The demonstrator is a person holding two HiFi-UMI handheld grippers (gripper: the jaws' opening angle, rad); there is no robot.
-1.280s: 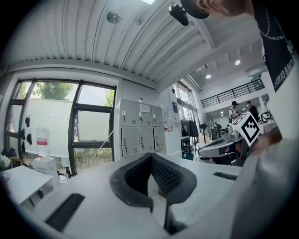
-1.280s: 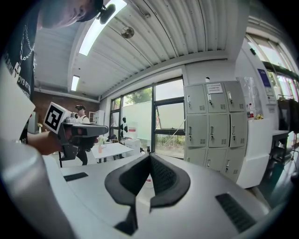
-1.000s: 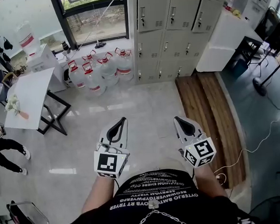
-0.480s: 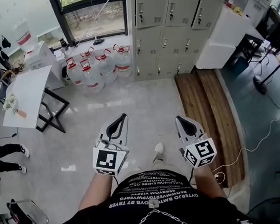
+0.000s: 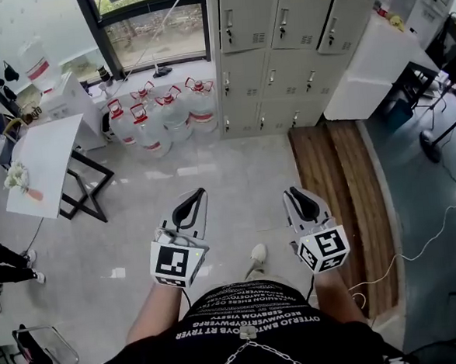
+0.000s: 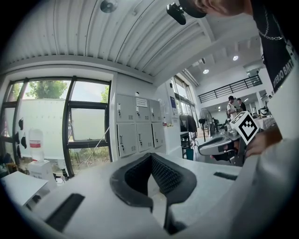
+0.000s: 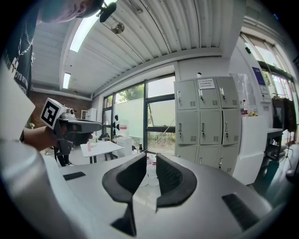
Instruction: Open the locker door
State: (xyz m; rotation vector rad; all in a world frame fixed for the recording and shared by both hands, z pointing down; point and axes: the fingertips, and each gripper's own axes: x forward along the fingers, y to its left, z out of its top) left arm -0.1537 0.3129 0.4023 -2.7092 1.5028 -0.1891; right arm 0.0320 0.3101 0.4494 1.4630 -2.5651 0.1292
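Note:
A bank of grey lockers (image 5: 280,41) stands against the far wall with every door closed; it also shows in the left gripper view (image 6: 138,126) and the right gripper view (image 7: 203,121). Both grippers are held out over the floor, well short of the lockers. The tips of my left gripper (image 5: 201,192) (image 6: 151,155) meet, with nothing in them. My right gripper (image 5: 287,192) (image 7: 150,158) has its jaws opening, a narrow gap between the pads and nothing in it. Each gripper shows in the other's view, the right (image 6: 219,144) and the left (image 7: 77,126).
Several water jugs (image 5: 161,116) stand left of the lockers under the window. A white table (image 5: 43,155) is at the left and a wooden platform (image 5: 337,185) at the right, beside a white cabinet (image 5: 368,62). A cable (image 5: 419,242) trails on the floor. Another person's legs (image 5: 4,263) show at the left edge.
The right gripper's jaws have parted a little. A shoe has come into view between the grippers. The legs at the left edge have shifted. Both grippers stay held out in front.

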